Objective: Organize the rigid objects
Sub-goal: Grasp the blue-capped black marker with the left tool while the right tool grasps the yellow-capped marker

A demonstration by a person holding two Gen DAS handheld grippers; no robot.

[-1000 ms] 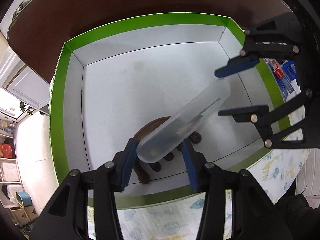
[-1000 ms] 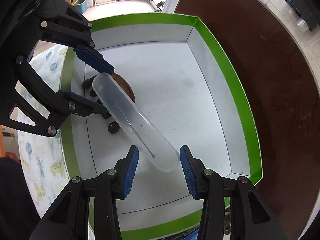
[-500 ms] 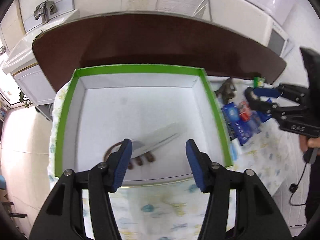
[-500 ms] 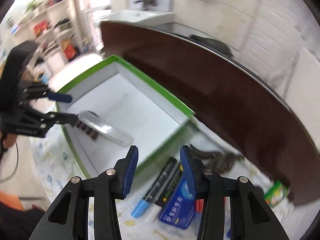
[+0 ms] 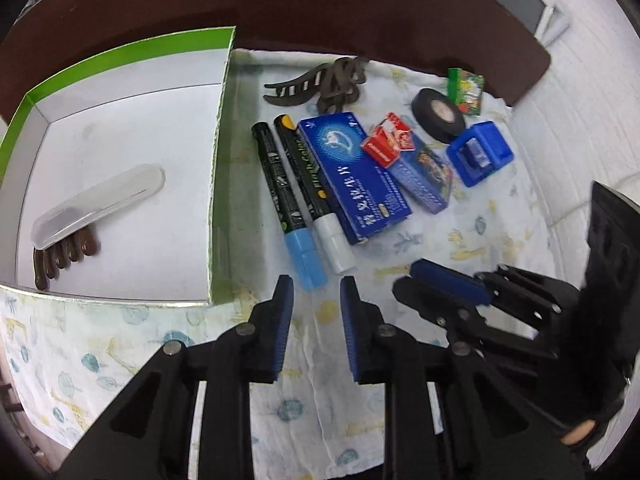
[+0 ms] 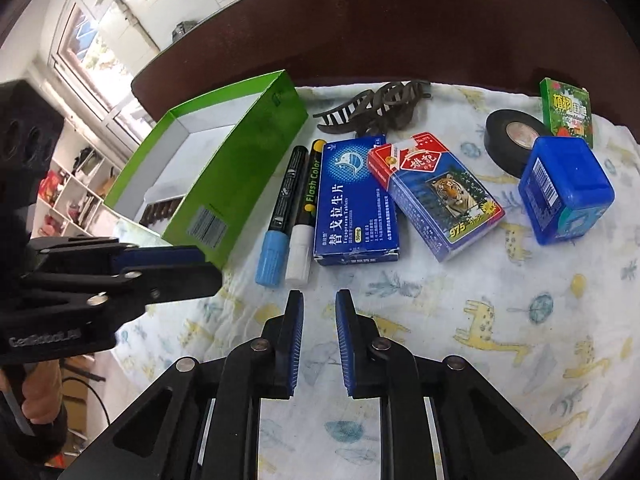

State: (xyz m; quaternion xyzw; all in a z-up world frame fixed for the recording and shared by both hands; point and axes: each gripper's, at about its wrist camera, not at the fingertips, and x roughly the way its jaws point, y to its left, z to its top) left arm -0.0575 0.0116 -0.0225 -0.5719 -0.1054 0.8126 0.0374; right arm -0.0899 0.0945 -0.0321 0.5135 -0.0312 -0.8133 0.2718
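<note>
Printed cloth (image 6: 460, 320) spread over dark wooden table (image 6: 400, 20), green box (image 5: 120, 52) at one end.
Clear case (image 5: 96, 204) is seen lying inside the box on a brown comb (image 5: 64, 252). Two markers (image 6: 294, 208), blue carton (image 6: 352, 200), card pack (image 6: 436, 196), tape roll (image 6: 512, 140), blue sharpener (image 6: 564, 188) and hair claw (image 6: 376, 112) are laid on the cloth beside it. Left gripper (image 5: 316, 300) and right gripper (image 6: 319, 312) have just been closing; narrow gaps remain, nothing between the pads.

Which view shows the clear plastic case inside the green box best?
The left wrist view: it looks down into the green box, showing the whole clear case lying across a brown comb. In the right wrist view the box wall hides nearly everything but a sliver of the case.
</note>
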